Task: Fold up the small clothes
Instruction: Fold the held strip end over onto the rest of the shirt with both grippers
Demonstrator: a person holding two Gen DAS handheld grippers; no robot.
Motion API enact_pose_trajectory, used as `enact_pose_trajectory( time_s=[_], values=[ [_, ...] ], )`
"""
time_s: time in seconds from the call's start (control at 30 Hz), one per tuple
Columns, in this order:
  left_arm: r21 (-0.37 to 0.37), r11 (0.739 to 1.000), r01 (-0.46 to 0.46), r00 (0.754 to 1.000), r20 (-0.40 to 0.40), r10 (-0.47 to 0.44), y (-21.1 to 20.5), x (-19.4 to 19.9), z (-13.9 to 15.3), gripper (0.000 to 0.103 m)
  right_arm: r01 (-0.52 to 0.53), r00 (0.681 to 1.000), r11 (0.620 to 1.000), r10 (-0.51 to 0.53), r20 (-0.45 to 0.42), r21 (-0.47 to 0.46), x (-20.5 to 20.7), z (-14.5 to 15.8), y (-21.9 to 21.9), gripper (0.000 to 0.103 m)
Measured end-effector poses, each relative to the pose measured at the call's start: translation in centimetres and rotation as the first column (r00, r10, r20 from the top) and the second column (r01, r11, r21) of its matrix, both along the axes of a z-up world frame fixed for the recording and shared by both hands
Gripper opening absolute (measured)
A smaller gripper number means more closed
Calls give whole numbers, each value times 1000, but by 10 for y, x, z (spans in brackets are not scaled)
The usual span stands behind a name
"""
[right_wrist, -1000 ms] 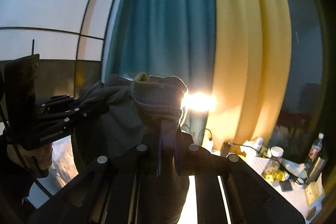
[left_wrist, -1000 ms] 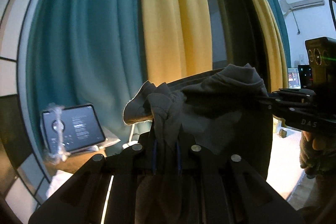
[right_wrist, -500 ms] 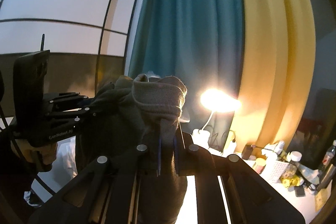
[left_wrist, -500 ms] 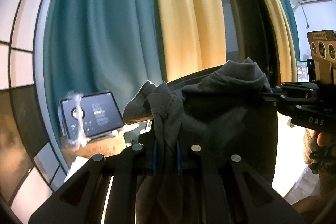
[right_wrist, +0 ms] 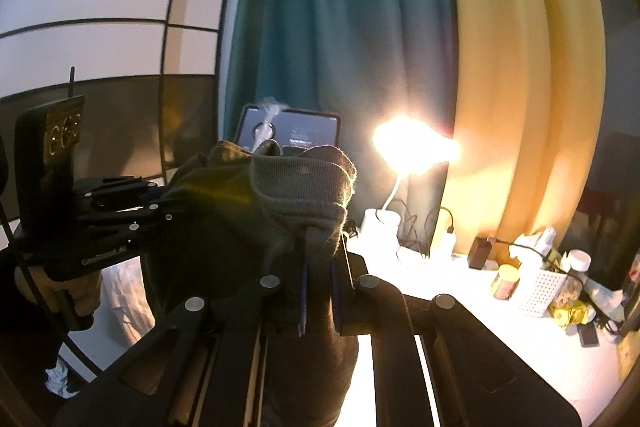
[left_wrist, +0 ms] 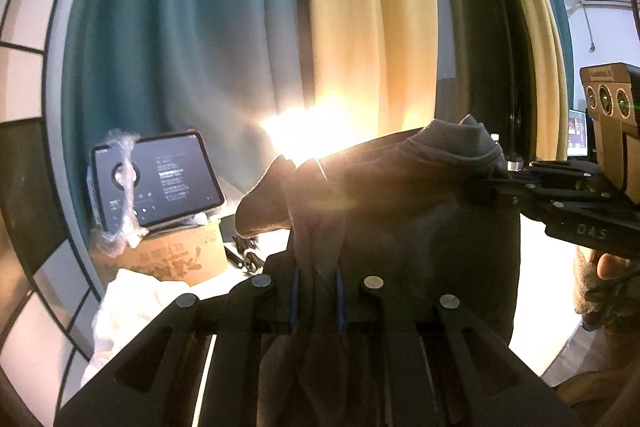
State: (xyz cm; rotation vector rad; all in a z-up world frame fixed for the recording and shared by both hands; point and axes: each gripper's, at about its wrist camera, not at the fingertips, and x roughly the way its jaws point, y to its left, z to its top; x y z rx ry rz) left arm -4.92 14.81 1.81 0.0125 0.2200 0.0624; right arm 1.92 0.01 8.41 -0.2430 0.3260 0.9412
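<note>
**Dark garment held aloft between both grippers**

While the dark garment point(left_wrist: 420, 211) hangs in the air, stretched between the two tools, the left gripper point(left_wrist: 316, 291) has its fingers clenched on one bunched corner and the right gripper point(right_wrist: 318, 291) on the ribbed hem. A thin pinch could slip, I judge, dropping one side so the cloth lands crumpled. Compared with a second ago, both views tilt lower: the lamp point(right_wrist: 414, 147) and tablet point(left_wrist: 156, 183) sit higher in frame, and the white table point(right_wrist: 480, 327) shows.
</note>
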Motion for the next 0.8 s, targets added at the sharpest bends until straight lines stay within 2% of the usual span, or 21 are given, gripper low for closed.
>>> enact_pose_trajectory(
  time_s=[0.37,0.8],
  values=[
    [-38,999,20,997,-75,-23,12,44,-16,12,25,996,998,-29,-83,-50,47,-27,19,10],
    [-74,997,6,981,-192,-20,32,94,-43,12,27,979,995,-45,-197,-95,106,-69,44,10]
  ],
)
